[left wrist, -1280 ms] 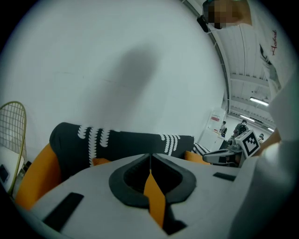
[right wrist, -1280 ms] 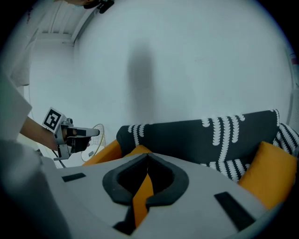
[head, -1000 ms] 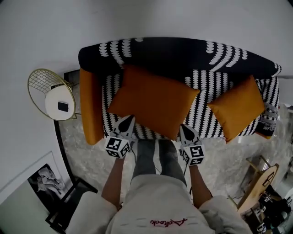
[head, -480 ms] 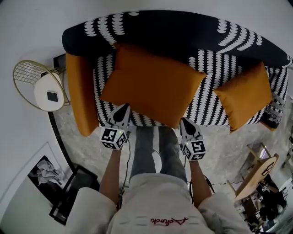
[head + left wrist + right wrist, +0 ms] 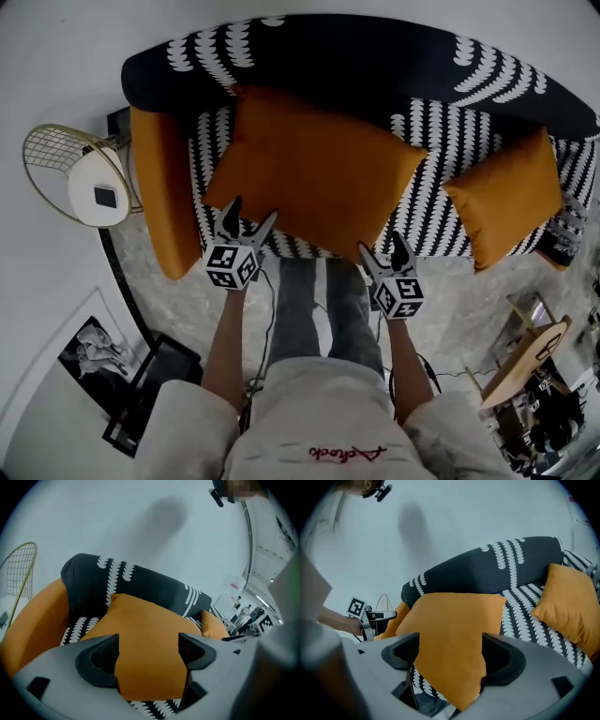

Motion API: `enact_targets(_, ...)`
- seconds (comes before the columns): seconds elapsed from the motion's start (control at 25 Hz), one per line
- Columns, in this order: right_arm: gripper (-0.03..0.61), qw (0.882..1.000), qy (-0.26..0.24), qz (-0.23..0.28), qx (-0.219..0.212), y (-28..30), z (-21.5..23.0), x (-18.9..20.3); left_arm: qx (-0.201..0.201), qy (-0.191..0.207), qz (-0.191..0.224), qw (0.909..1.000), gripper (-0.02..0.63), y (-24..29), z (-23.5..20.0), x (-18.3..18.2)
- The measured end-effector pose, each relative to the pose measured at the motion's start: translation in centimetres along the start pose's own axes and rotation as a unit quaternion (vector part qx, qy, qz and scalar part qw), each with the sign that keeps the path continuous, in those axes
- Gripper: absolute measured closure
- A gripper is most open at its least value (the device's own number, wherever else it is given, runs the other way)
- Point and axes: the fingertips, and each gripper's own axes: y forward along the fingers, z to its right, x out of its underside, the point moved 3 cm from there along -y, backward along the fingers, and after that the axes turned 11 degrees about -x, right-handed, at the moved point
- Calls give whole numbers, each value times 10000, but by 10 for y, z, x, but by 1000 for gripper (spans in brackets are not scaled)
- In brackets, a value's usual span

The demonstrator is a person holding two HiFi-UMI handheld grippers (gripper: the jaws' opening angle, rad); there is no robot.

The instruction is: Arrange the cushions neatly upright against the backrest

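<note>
A large orange cushion [image 5: 319,169] lies tilted on the black-and-white sofa seat [image 5: 431,159], its far edge against the dark backrest [image 5: 375,56]. A smaller orange cushion [image 5: 506,197] leans at the sofa's right end. My left gripper [image 5: 249,217] is at the large cushion's front left corner, jaws opening. My right gripper [image 5: 382,247] is at its front right corner, jaws opening too. In the left gripper view the large cushion [image 5: 145,625] shows between the spread jaws, the pads clear of it. The right gripper view shows the same cushion [image 5: 450,616], with the smaller cushion [image 5: 569,602] to the right.
An orange armrest [image 5: 164,187] closes the sofa's left end. A gold wire side table [image 5: 70,173] stands left of it. A framed picture [image 5: 94,352] leans on the floor at lower left. Wooden items [image 5: 534,370] sit at lower right. The person's legs [image 5: 319,309] stand before the sofa.
Both grippers' jaws were shut at the large cushion's front edge and now stand spread apart. The cushion sits a little closer to the backrest.
</note>
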Motion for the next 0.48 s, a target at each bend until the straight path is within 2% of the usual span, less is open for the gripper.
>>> enact_targets(0.2,176,9994,331,-72,83,25,24,1,-254,113,-231,9993,233,33,-26,-9)
enact_targets(0.36,173,9988,400,-234,178,51,51,-2,-402,269,-335,9983,232,62,-48,-29)
enact_targets(0.48,173,9968,630,-380,325,72,74,-3,-528,472,-476,9963,231,84,-68,-43)
